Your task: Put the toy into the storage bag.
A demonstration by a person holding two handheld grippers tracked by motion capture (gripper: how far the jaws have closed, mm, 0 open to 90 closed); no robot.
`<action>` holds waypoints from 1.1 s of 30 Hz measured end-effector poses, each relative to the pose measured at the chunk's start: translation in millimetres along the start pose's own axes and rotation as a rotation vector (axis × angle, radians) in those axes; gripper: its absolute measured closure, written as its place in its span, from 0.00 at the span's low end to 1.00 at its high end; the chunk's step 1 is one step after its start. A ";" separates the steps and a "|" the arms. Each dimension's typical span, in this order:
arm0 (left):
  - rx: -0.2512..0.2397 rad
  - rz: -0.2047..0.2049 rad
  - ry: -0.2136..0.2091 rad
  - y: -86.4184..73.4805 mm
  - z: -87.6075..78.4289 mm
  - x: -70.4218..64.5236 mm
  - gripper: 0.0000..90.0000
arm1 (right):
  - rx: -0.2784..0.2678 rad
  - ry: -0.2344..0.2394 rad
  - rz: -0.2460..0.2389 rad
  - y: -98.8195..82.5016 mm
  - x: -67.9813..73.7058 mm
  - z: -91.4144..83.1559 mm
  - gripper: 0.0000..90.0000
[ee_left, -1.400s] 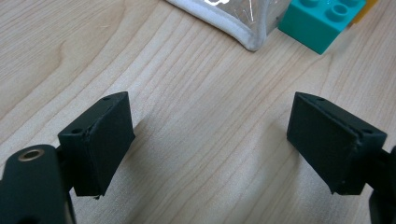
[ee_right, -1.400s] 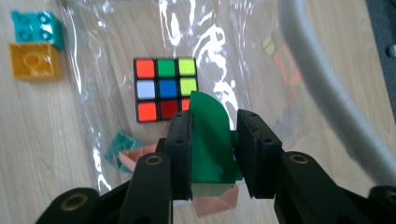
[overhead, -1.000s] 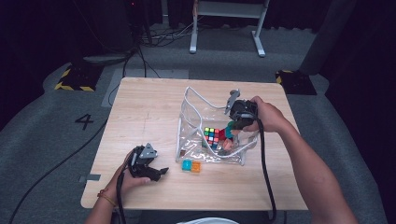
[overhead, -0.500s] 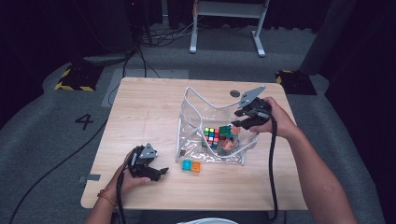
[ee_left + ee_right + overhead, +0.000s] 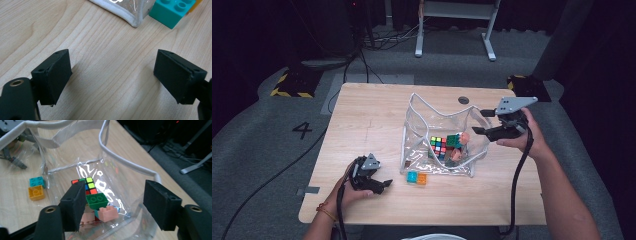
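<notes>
The clear bag (image 5: pixel 439 145) stood open near the middle of the counter (image 5: pixel 362 130), white rim up. Inside it sat a colour cube (image 5: pixel 86 185), a green brick (image 5: pixel 97 200) and a pink brick (image 5: pixel 108 213), all heaped at the bottom; there might have been more pink bits under them, hard to tell through the glare. Just outside the bag's front edge lay a teal brick (image 5: pixel 412 176) and an orange brick (image 5: pixel 422 178), side by side.

The right gripper (image 5: pixel 484 121) hung just beside the bag's right rim, jaws spread and holding nothing, having just been opening. The left gripper (image 5: pixel 379 186) rested on the counter near the teal brick, jaws also wide apart and empty.
</notes>
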State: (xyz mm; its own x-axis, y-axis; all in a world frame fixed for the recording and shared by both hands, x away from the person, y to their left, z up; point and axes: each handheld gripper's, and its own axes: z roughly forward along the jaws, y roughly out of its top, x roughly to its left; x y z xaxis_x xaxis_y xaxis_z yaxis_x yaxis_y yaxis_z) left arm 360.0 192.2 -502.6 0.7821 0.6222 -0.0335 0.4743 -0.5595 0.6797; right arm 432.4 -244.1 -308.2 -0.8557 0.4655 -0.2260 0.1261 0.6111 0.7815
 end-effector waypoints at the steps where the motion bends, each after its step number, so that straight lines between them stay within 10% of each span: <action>1: -0.001 0.000 0.001 0.0 0.0 0.0 0.16 | -0.013 -0.007 0.004 -1.9 0.9 -3.9 0.36; 20: -0.001 0.000 0.001 0.0 0.0 -0.1 0.16 | -0.125 -0.086 0.095 -57.0 22.5 -49.6 0.30; 33: 0.000 -0.001 0.001 -0.1 0.0 -0.2 0.16 | -0.101 -0.038 0.174 -112.2 40.2 -28.6 0.29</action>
State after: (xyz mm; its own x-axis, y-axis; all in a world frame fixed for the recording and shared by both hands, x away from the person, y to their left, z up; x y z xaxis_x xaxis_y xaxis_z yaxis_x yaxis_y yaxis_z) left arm 359.9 192.2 -502.6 0.7813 0.6232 -0.0333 0.4748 -0.5589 0.6798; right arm 369.6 -312.3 -388.4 -0.8058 0.5832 -0.1030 0.2177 0.4534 0.8643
